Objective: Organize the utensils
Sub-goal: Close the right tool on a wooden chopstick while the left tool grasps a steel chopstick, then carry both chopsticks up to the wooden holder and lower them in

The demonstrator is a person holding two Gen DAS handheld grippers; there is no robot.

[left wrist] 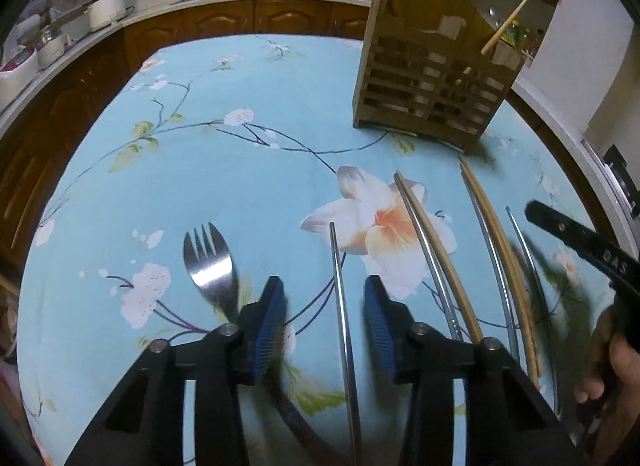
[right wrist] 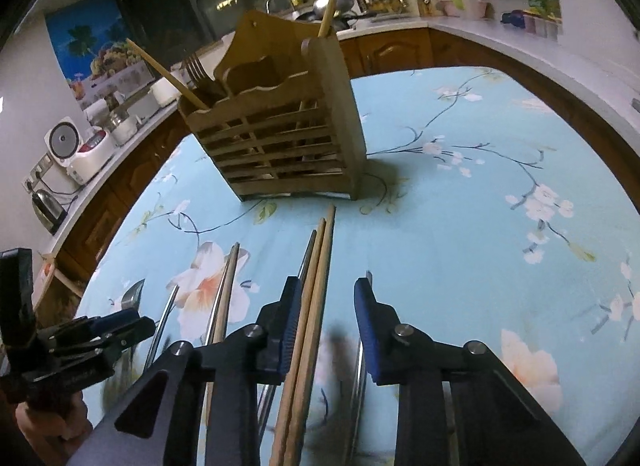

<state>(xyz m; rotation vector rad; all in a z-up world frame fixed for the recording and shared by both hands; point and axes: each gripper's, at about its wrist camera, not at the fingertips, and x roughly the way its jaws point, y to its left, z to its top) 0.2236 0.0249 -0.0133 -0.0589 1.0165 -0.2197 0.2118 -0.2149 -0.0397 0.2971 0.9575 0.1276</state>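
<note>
Two views are given. In the left wrist view, the left claw (left wrist: pixel 324 314) is seen released, its blue pads (left wrist: pixel 268 330) apart with a steel chopstick (left wrist: pixel 342 306) lying between them and touched by neither. A spork (left wrist: pixel 208 262) lies just left of the claw on the worktop (left wrist: pixel 240 169), which is covered by a flowered blue cloth. Paired steel and bamboo sticks (left wrist: pixel 436 250) lie to the right, and the slatted wooden caddy (left wrist: pixel 432 97) stands at the far right with one bamboo stick leaning out of it.

In the right wrist view, the right claw (right wrist: pixel 326 318) is likewise released: two bamboo chopsticks (right wrist: pixel 316 286) run between its pads, close against the left one, though contact cannot be judged. A steel stick lies under the right pad's edge.

Judged from here, the thin steel stick could roll or be pushed flat instead of lifted if the pads close off-centre; on the right, only one bamboo stick might be caught, or the neighbouring steel one dragged along. The sticks look slender, smooth and slippery; the bamboo ones are pale and matte.
</note>
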